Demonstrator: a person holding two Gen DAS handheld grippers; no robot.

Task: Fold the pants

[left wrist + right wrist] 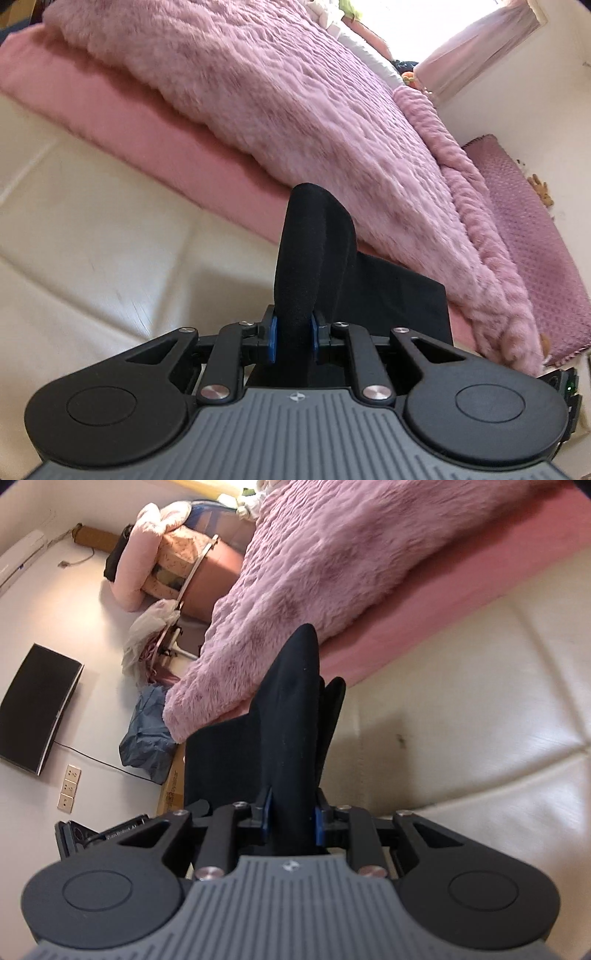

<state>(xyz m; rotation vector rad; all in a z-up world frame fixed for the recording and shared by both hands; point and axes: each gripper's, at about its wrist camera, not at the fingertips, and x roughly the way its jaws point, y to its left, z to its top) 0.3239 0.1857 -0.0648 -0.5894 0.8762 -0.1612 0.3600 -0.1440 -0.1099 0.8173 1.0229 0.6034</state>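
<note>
Your left gripper (293, 341) and right gripper (291, 821) each pinch bunched black pants (314, 251), lifted off the cream padded bed edge (92, 240) beside the pink fur blanket (295, 92). Gripper label too blurred to read.

I can read only partial white lettering on the other black handheld gripper (110, 836) at lower left; the cardboard box's (173, 794) print is illegible.
</note>
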